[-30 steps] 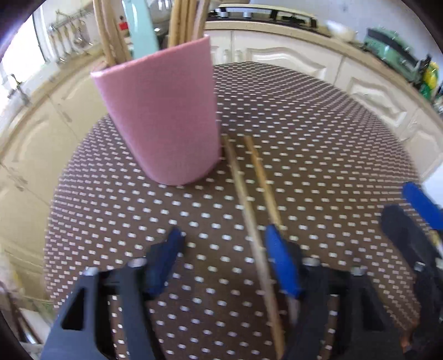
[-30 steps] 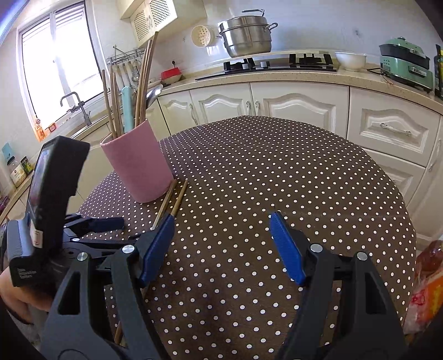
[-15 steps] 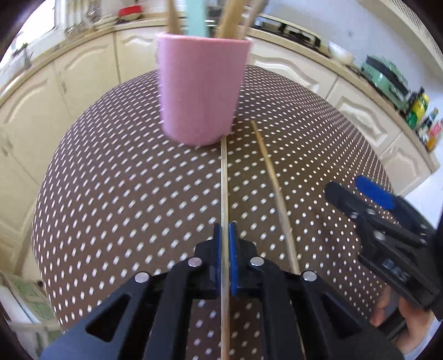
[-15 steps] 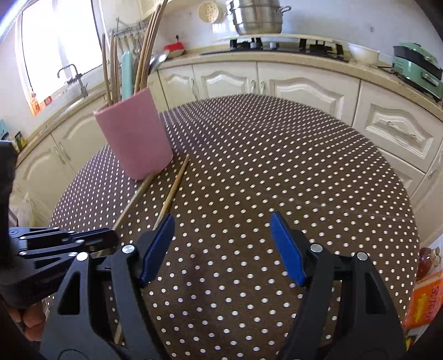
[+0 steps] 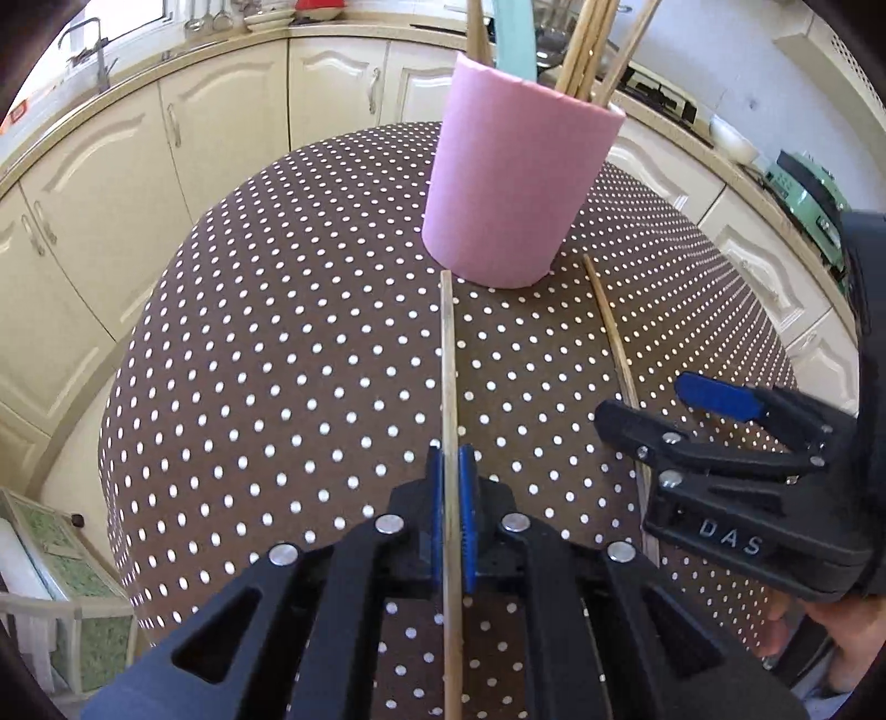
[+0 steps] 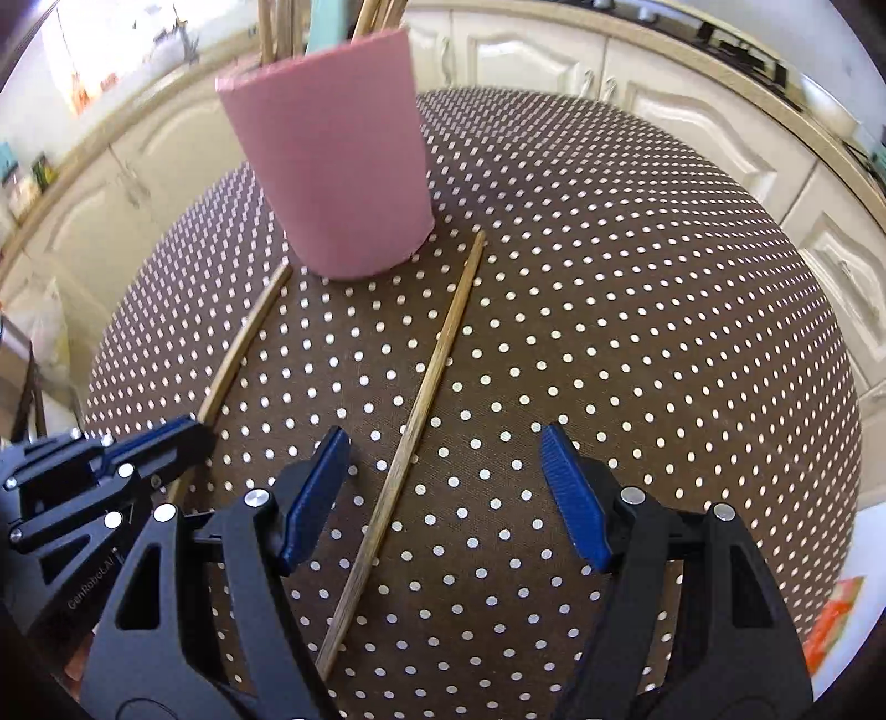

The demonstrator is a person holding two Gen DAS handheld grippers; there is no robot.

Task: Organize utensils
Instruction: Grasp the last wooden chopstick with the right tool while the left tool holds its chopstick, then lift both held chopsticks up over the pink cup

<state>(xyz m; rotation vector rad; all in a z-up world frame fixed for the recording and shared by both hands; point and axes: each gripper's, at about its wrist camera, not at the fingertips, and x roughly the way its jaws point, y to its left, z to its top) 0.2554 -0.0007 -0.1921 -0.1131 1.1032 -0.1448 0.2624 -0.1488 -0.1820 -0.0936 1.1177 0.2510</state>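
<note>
Fingers (image 5: 468, 515) of the left gripper (image 5: 453, 518), blue-padded on black plastic, are clamped tight on a long thin bamboo chopstick (image 5: 449, 376). That stick runs from between the pads straight toward the tall pink cylindrical holder (image 5: 515, 183), its far tip ending just beside the holder's base on the left side, and I cannot tell whether tip and base touch.

The right gripper (image 6: 446, 493) has its blue-padded fingers (image 6: 576, 498) standing wide apart, pressing on nothing. Between them, nearer the left finger, lies the second bamboo chopstick (image 6: 426, 399), flat on the worktop (image 6: 637, 288), its far tip just beside the holder's base on the right side. From the left wrist view this same stick (image 5: 609, 327) disappears under the right gripper's (image 5: 664, 410) black body.

Both sticks fan outward from the pink holder, close at its foot and well apart at the ends nearer the grippers. The holder stands upright on the round worktop covered in brown cloth with white polka dots, and it is stuffed with more bamboo sticks (image 5: 587, 50) and a pale teal handle (image 5: 515, 33) poking out of its top. Cream kitchen cabinets (image 5: 138, 166) curve round behind the holder. A bare hand (image 5: 847, 642) grips the right gripper's handle.
</note>
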